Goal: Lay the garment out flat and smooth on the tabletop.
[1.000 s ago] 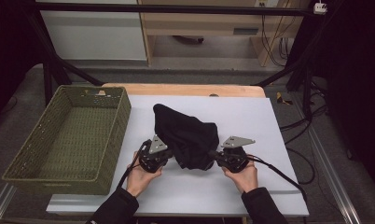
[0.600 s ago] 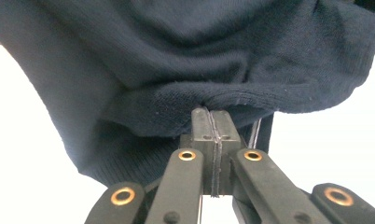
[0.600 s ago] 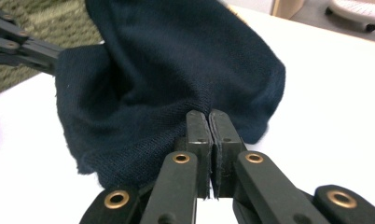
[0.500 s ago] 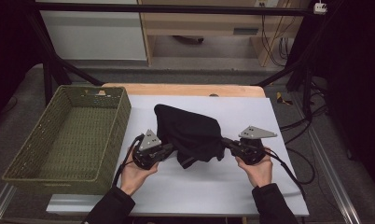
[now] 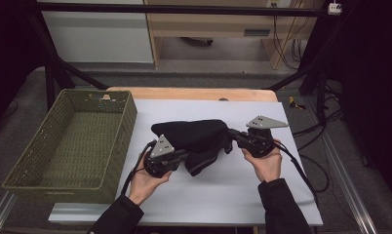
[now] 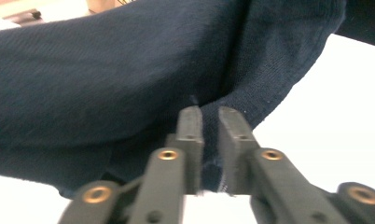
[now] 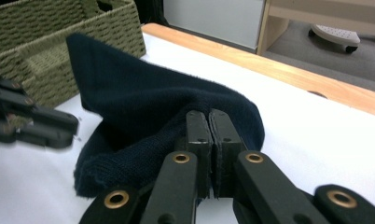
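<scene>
A dark navy knitted cloth (image 5: 194, 134) hangs stretched above the white table (image 5: 233, 195) between my two grippers. My right gripper (image 5: 231, 134) grips its right end; in the right gripper view the jaws (image 7: 209, 116) stand pressed together on a fold of the cloth (image 7: 139, 93). My left gripper (image 5: 188, 156) is at the cloth's lower left. Its jaws have just been opening: in the left gripper view a narrow gap (image 6: 209, 114) shows between them, with the edge of the cloth (image 6: 106, 70) still in it. A loose part of the cloth droops toward the table.
A green woven basket (image 5: 128, 105) stands to the left of the table, its inside bare; it also appears in the right gripper view (image 7: 59, 28). A wooden strip (image 5: 194, 93) edges the table's far side. Cables trail from both grippers. A shelf unit stands beyond.
Both hands have risen and drawn apart, and the cloth has gone from a bunched heap to a wide stretched band. The left hand has moved left and nearer.
</scene>
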Tool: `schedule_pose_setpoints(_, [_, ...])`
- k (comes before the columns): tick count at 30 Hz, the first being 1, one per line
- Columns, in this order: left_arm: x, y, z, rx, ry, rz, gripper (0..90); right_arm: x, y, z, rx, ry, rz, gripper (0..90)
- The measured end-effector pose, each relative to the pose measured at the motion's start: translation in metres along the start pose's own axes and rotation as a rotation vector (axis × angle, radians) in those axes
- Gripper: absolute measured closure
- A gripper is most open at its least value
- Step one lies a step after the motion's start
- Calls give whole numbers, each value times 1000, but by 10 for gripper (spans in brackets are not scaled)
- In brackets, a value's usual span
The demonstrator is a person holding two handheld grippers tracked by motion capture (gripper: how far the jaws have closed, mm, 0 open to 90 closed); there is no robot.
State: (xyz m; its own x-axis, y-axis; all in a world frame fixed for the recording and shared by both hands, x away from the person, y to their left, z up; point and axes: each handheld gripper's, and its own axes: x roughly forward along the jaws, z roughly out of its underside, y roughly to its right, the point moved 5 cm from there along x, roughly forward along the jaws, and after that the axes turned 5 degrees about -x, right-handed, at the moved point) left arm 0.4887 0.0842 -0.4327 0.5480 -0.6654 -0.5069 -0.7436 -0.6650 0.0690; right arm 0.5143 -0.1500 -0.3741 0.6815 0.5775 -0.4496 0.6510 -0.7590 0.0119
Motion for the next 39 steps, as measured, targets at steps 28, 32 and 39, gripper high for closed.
schedule_pose_setpoints(28, [-26, -13, -30, 2, 18, -36, 871, 7, 1, -49, 9, 80, 20, 886])
schedule_pose_setpoints(32, [-39, -20, -46, -6, 53, -51, 872, 11, 5, -57, 12, 98, 35, 884])
schedule_pose_setpoints(39, [-41, -36, -59, -22, 33, -106, 872, 37, 17, -58, -13, 78, 65, 880])
